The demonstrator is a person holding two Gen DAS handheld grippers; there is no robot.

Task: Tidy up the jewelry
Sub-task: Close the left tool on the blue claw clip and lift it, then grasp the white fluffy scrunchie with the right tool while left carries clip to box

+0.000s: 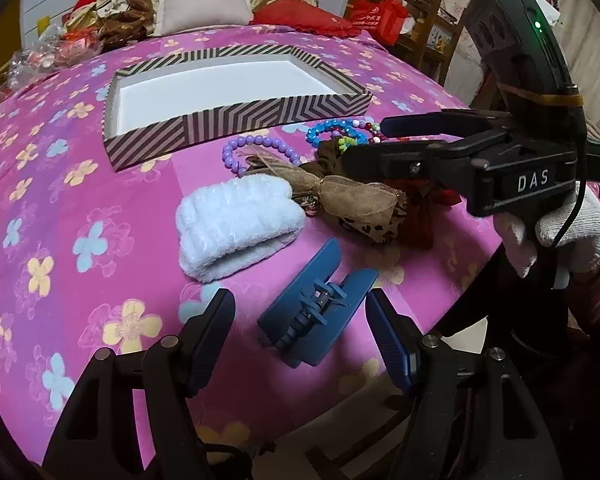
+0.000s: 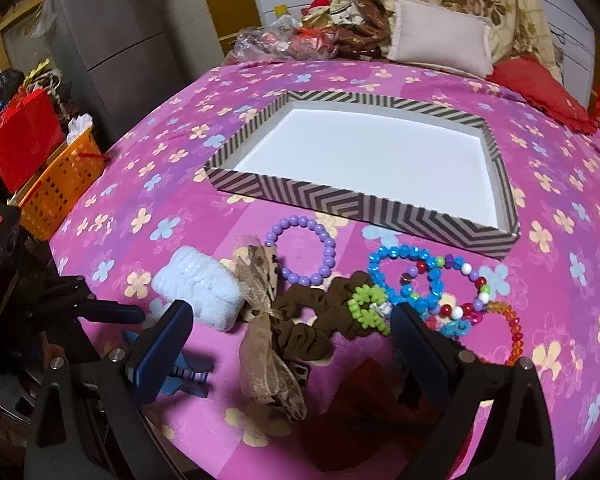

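A blue claw hair clip (image 1: 316,316) lies on the pink flowered cloth between the fingers of my open left gripper (image 1: 298,304); nothing is held. My right gripper (image 2: 290,320) is open, hovering just over a brown scrunchie (image 2: 308,338) and a tan ribbon bow (image 2: 264,332); from the left wrist view the right gripper (image 1: 366,142) reaches in from the right. Around it lie a purple bead bracelet (image 2: 329,248), a blue bead bracelet (image 2: 396,250), a multicoloured one (image 2: 466,270), an orange one (image 2: 514,328) and a green bead piece (image 2: 364,304). Beyond stands an empty striped box (image 2: 380,208).
A fluffy white band (image 1: 236,228) lies left of the bow. A dark red scrunchie (image 2: 364,412) sits by the near edge. A gloved hand (image 1: 560,236) holds the right gripper. Off the left edge stand an orange basket (image 2: 56,192) and red bag (image 2: 20,144). Pillows (image 2: 440,36) crowd the far end.
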